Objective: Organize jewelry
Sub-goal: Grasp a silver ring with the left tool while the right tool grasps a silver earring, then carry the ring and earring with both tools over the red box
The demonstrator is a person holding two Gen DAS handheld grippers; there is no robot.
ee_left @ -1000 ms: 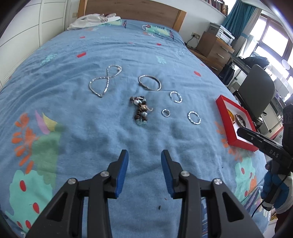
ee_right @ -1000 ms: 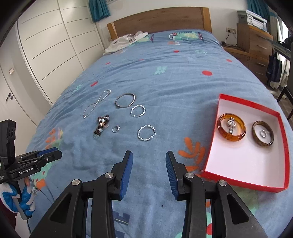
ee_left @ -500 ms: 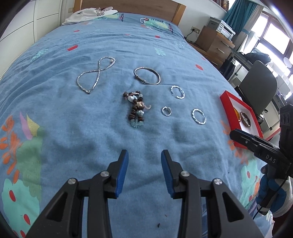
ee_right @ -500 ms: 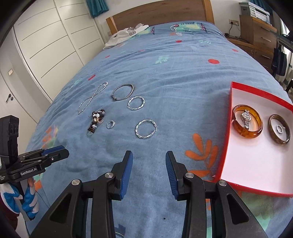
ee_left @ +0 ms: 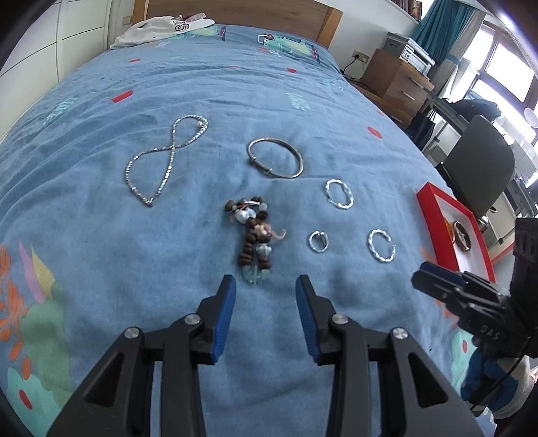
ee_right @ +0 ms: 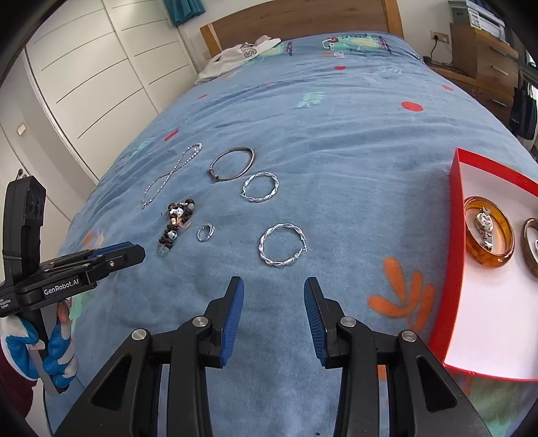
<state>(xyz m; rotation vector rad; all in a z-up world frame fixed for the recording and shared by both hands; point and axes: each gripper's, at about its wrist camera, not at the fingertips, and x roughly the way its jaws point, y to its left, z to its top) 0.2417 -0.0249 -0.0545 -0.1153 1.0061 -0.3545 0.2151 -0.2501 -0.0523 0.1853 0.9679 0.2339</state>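
Jewelry lies on the blue bedspread: a silver chain necklace [ee_left: 164, 164], a thin silver bangle [ee_left: 275, 157], a brown beaded bracelet [ee_left: 254, 233], a small ring [ee_left: 318, 241] and two twisted silver hoops [ee_left: 339, 193] [ee_left: 381, 245]. My left gripper [ee_left: 264, 289] is open and empty, just short of the beaded bracelet. My right gripper [ee_right: 272, 292] is open and empty, just short of a twisted hoop [ee_right: 281, 249]. A red box [ee_right: 454, 235] at the right holds an amber bangle [ee_right: 489, 232] with a watch in it and a brown bangle [ee_right: 531, 248].
White clothing [ee_left: 161, 28] lies by the wooden headboard [ee_right: 296, 23]. White wardrobe doors [ee_right: 101, 77] stand on the left. A wooden dresser [ee_left: 393, 80] and a dark chair [ee_left: 477, 168] stand past the bed's right edge.
Both grippers have moved forward over the bed toward the jewelry. The beaded bracelet and the near hoop now lie closer to the fingertips. Both jaws stay open.
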